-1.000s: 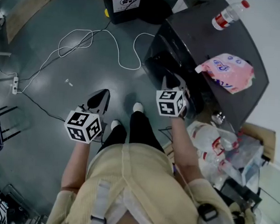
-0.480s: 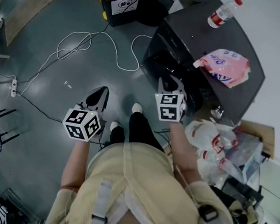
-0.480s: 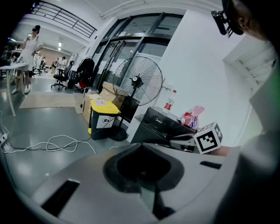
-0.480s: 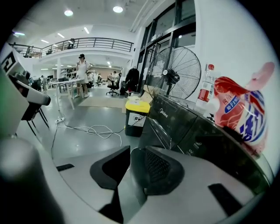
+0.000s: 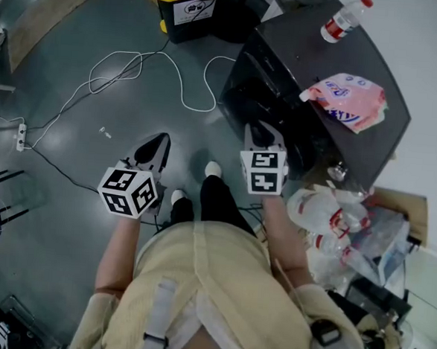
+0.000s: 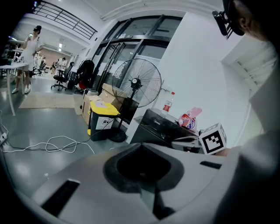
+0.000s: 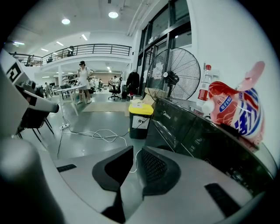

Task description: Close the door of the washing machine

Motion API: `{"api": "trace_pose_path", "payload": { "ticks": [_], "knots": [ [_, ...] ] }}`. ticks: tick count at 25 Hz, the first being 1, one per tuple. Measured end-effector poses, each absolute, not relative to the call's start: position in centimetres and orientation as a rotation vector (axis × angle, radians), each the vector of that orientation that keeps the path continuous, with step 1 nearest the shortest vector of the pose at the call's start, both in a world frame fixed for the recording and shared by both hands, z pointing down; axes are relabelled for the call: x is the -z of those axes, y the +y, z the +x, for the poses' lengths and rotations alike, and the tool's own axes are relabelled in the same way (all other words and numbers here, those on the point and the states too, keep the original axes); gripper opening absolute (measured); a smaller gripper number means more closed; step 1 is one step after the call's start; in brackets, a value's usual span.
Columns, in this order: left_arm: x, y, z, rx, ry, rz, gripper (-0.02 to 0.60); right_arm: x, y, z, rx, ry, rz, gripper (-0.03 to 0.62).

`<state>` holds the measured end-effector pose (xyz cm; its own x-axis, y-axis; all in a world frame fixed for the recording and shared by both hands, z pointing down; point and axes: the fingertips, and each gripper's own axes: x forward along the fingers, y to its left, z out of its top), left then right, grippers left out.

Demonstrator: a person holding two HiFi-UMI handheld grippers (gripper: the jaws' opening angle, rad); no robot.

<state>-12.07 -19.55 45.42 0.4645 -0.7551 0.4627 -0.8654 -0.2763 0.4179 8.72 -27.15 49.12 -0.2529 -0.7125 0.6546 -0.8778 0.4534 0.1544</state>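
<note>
The dark washing machine (image 5: pixel 316 57) stands at the upper right of the head view, and its front (image 7: pixel 183 127) fills the right of the right gripper view. Its round door (image 5: pixel 246 105) looks flush with the front, though I cannot tell for sure. My right gripper (image 5: pixel 260 128) hangs just in front of that face. Its jaws (image 7: pixel 133 153) have just been closing to a narrow gap with nothing between them. My left gripper (image 5: pixel 157 145) hovers over the floor to the left, its jaws (image 6: pixel 140 146) together and empty.
A pink detergent pouch (image 5: pixel 347 97) and a bottle (image 5: pixel 343 20) lie on the machine's top. A yellow-lidded bin (image 5: pixel 187 4) stands beyond, and a fan (image 7: pixel 173 78) behind it. White cable (image 5: pixel 137 64) loops over the floor. Plastic bags (image 5: pixel 334 223) are piled at the right.
My right gripper has drawn slightly back from the machine's front, and its jaws have narrowed. The left gripper has stayed almost where it was.
</note>
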Motion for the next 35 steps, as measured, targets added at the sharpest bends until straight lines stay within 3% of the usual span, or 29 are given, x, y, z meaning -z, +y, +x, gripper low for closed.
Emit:
{"api": "trace_pose_path", "payload": {
  "ticks": [9,35],
  "knots": [
    [-45.48,-18.99,-11.78,-0.234,-1.348,2.086,0.005,-49.21,-26.21,8.82,-0.364,-2.091,1.306,0.006],
    [-46.01,-19.63,-12.25,-0.219,-1.384,2.038,0.005,-49.23,-26.99,8.86,-0.524,-2.195,1.303,0.003]
  ]
}}
